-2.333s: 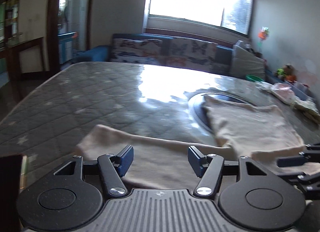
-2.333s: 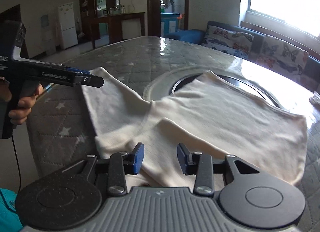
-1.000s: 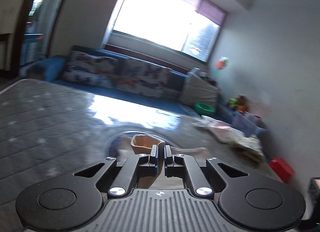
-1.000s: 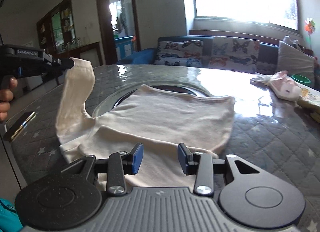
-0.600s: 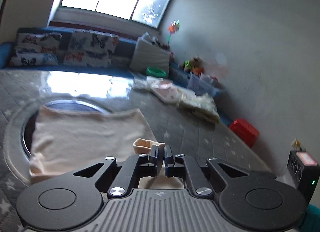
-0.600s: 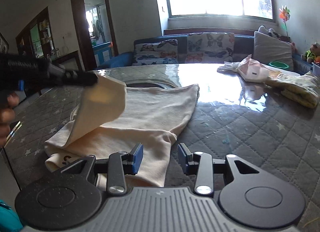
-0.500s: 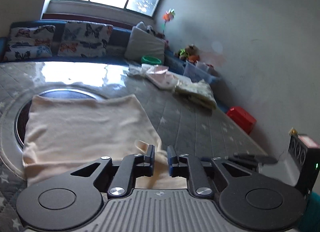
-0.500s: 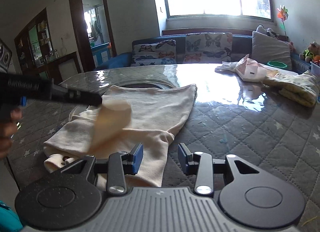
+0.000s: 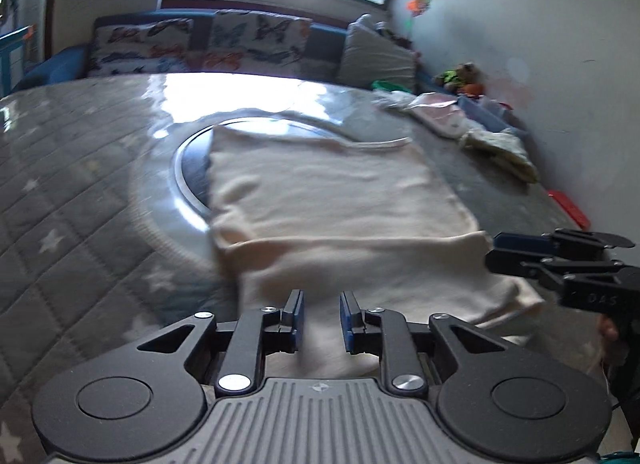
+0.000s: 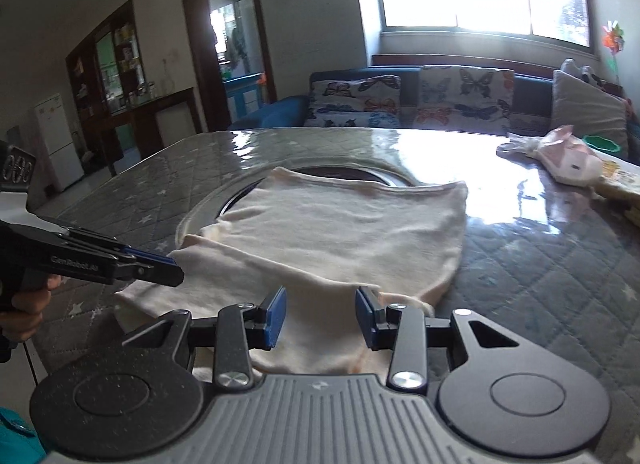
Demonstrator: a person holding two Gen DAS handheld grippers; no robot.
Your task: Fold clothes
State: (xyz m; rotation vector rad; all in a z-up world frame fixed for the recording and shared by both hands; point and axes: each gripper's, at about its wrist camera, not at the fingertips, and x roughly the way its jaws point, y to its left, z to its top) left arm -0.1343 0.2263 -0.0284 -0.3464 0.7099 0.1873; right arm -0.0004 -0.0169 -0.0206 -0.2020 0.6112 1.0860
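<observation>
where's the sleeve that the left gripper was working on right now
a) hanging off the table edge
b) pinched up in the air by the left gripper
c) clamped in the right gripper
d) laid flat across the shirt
d: the sleeve lies folded flat across the cream shirt, and both the left gripper and the right gripper have their jaws apart with no cloth pinched between them.

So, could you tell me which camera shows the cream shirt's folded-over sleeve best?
The right wrist view: the sleeve lies sharp across the cream shirt. The left wrist view shows it too, but motion-blurred.
</observation>
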